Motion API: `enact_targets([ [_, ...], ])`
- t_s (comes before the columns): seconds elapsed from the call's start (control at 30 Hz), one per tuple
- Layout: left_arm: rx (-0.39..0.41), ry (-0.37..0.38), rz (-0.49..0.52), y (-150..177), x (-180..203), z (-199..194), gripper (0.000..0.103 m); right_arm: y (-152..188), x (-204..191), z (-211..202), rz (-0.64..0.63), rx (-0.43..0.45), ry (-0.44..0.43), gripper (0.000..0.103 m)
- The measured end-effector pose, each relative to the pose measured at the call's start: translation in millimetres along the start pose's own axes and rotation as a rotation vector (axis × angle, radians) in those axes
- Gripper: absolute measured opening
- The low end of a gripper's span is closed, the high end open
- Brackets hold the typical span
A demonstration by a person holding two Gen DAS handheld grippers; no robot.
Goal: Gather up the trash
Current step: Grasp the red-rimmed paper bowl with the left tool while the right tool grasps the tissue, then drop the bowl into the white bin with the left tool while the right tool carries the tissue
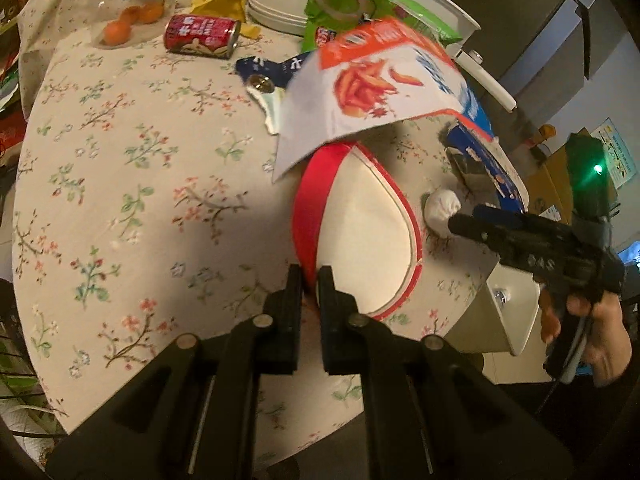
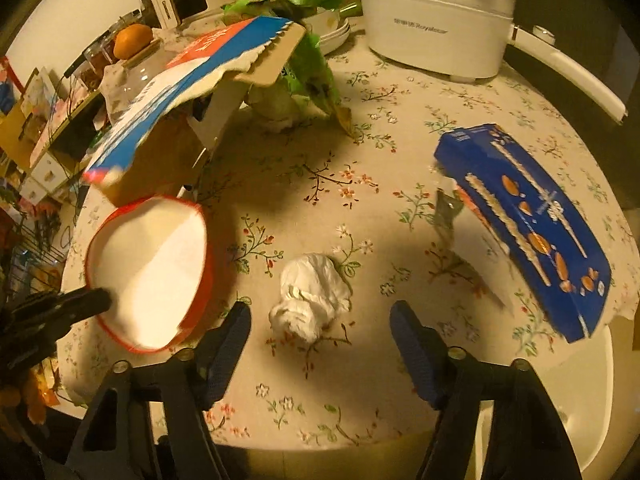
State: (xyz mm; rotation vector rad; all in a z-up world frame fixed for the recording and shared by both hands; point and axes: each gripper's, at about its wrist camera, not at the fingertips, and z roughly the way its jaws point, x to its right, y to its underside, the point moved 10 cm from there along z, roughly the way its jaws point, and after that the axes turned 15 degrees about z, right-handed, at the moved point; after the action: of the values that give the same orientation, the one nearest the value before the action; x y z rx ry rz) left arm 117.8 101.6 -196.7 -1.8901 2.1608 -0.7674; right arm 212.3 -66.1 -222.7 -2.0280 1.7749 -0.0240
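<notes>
left gripper (image 1: 310, 284): fingers nearly pressed together, pinching the near rim of the red-rimmed paper bowl (image 1: 360, 232); bowl is tilted with its white inside exposed, judged to be held up as the collection container.
left gripper pose: pointed forward and down over the surface (image 1: 120, 160), at the near edge; in the right wrist view only its dark tip shows, on the bowl's left rim.
chip bag (image 1: 372, 84): orange-white-blue, empty-looking, propped above and behind the bowl; whether it touches the bowl cannot be told.
other trash, far side: red can (image 1: 202, 36) lying on its side, yellow wrapper (image 1: 224, 6), green bag (image 1: 352, 4), dark blue wrapper (image 1: 272, 70); all well apart from both grippers.
crumpled tissue (image 2: 312, 300): lies on the surface just right of the bowl, directly ahead of the right gripper, between the lines of its two fingers but not touched.
right gripper (image 2: 320, 324): blue-padded fingers spread wide, nothing held; judged to be lined up for a grasp on the tissue.
right gripper pose: held by a hand (image 1: 592, 332) at the right edge of the surface, angled down and inward, tip near the tissue.
blue box (image 2: 532, 228): lies open, tilted, at the right edge; untouched.
white pot (image 2: 436, 20): at the back right, not trash by the look of it.
next step (judgement): fingers closed on the tissue, then dropped into the bowl beside it.
</notes>
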Motion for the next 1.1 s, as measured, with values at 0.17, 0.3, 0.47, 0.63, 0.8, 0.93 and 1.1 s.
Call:
enact_targets([
  [0.17,-0.017,0.015,-0.001,7,-3,2,0.009,-1,-5,13,-0.009,-0.018,-0.007,0.047],
  [0.3,-0.025,0.027,0.012,9,3,4,0.009,0,-7,18,-0.022,-0.028,0.003,0.029],
  [0.47,-0.010,0.031,0.025,5,6,0,0.009,-5,-9,10,-0.034,-0.005,-0.008,0.018],
  [0.63,0.034,0.026,0.004,-5,1,-10,0.009,-5,-4,0,-0.051,0.010,-0.004,0.016],
  [0.8,0.071,0.032,-0.011,-11,-5,-21,0.009,-7,1,-12,-0.022,0.018,-0.036,0.016],
  [0.93,0.092,0.055,-0.012,-15,-2,-25,0.009,-13,0,-26,-0.003,0.043,-0.076,0.016],
  [1.1,0.125,0.083,0.006,-23,10,-35,0.009,-17,-2,-44,0.011,0.066,-0.113,0.015],
])
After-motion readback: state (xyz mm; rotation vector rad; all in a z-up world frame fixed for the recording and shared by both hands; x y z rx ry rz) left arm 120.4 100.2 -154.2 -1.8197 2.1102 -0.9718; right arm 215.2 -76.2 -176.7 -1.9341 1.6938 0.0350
